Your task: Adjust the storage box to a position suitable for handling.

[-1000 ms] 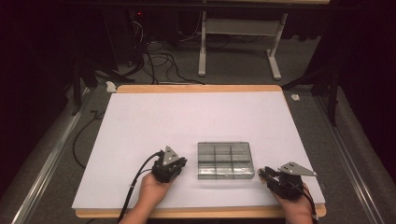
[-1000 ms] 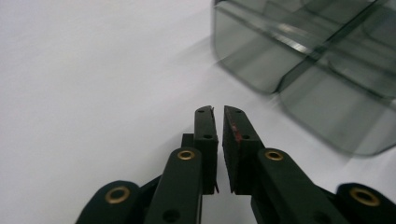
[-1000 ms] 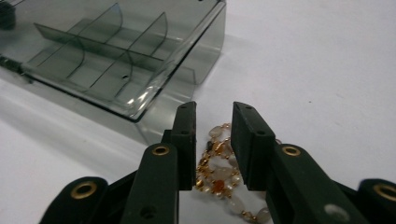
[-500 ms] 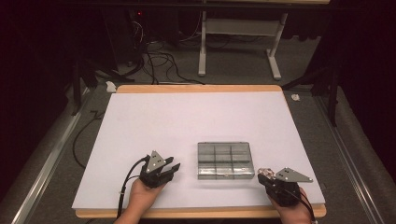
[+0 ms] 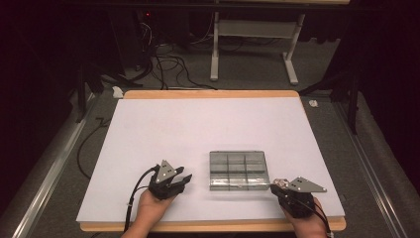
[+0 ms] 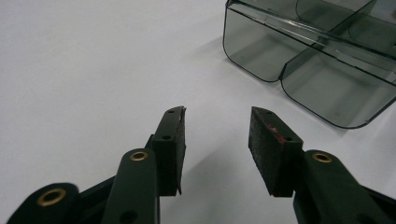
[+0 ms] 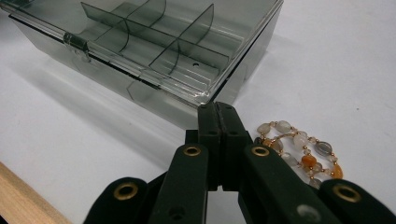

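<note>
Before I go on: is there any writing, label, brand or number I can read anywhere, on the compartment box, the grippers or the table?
None. The clear compartment box bears no label or print in any view; its lid and latch are plain. The left gripper and right gripper show only brass rivets, no markings. The bead bracelet and the white table carry no text either.

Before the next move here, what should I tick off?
1. Left claw ready: ok, jaws have just been opening, nothing between them.
2. Right claw ready to grasp: not ok, shut.
3. Bracelet in reach: ok, on the table beside the right claw.
4. Box open: not ok, lid down.
5. Compartments free: ok, all look empty.
</note>
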Demonstrator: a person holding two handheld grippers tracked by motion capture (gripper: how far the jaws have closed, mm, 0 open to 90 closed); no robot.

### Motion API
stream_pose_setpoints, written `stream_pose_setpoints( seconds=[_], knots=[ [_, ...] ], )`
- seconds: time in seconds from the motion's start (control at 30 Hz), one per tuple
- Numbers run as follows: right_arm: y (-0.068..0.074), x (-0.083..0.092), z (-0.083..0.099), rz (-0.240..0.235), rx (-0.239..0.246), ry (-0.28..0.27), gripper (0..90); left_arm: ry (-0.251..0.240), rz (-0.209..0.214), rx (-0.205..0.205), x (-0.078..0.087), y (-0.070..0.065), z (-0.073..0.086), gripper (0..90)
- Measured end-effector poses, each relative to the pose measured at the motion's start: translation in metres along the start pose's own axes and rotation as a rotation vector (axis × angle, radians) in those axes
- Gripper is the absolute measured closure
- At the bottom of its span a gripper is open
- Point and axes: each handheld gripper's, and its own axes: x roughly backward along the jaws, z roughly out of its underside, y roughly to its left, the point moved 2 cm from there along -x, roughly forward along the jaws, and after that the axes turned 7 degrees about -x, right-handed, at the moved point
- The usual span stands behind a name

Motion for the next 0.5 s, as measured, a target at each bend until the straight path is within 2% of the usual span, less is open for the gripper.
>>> stream_pose_setpoints(
  seconds=[0.5],
  knots=[
    [0.0001, 0.0012, -0.0007, -0.015, -0.009, -0.024, 90.0, 0.009, 0.002, -0.015, -0.0007, -0.0012, -0.0003, 58.1]
  ],
)
